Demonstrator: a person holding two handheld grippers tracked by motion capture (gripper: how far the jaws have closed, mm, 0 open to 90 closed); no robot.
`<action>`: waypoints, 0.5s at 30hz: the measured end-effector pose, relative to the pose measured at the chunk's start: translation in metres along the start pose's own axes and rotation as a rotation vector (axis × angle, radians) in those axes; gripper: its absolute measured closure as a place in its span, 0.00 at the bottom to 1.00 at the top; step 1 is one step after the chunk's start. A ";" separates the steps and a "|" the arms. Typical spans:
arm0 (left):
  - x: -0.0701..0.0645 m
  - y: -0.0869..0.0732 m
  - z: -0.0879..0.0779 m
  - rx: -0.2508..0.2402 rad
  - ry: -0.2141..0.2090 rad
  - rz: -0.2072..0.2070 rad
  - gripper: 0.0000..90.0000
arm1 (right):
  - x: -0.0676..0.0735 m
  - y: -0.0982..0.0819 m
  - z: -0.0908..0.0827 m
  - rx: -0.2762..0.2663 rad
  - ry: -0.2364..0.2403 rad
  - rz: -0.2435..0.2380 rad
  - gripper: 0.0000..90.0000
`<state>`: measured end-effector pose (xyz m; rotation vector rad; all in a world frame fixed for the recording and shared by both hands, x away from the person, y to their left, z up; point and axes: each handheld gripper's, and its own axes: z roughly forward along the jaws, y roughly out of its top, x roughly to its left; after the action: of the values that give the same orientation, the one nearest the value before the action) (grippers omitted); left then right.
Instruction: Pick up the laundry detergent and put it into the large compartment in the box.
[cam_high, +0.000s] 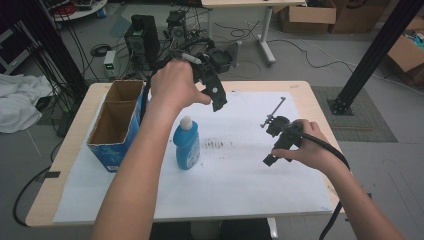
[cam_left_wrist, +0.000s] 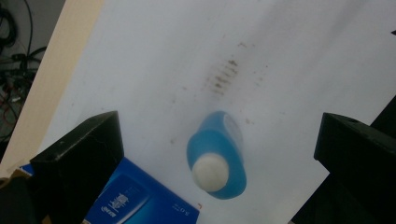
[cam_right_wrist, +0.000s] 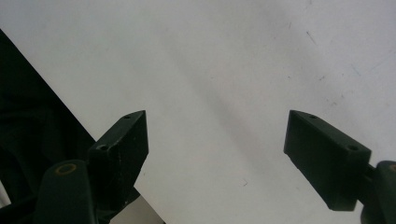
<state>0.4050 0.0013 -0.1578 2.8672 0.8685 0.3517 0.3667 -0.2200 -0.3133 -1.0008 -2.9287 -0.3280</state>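
Nearest the person, the right gripper (cam_high: 267, 142) rests low over the white sheet (cam_high: 250, 175), jaws spread, grasping nothing. At mid-table the blue bottle (cam_high: 187, 147) stands upright on the sheet, white cap (cam_left_wrist: 210, 171) up, just beside the open blue carton (cam_high: 116, 125). Farther off and raised, the left gripper (cam_high: 216, 95) hangs above the bottle, jaws released wide with the bottle between them in the left gripper view. Risk: an off-centre descent would strike the cap and topple the bottle, or catch the carton wall.
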 end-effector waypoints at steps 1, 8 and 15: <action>0.002 -0.002 0.001 0.001 0.000 -0.018 0.02 | 0.000 0.000 0.000 -0.002 0.000 0.001 0.24; 0.008 -0.013 0.002 -0.002 0.016 -0.097 0.03 | 0.001 0.002 0.001 -0.001 -0.004 -0.008 0.25; 0.012 -0.023 0.006 0.006 0.014 -0.178 0.02 | 0.000 0.002 0.003 0.002 -0.005 0.001 0.25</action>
<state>0.4038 0.0262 -0.1655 2.7684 1.1185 0.3500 0.3684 -0.2180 -0.3159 -1.0040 -2.9329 -0.3235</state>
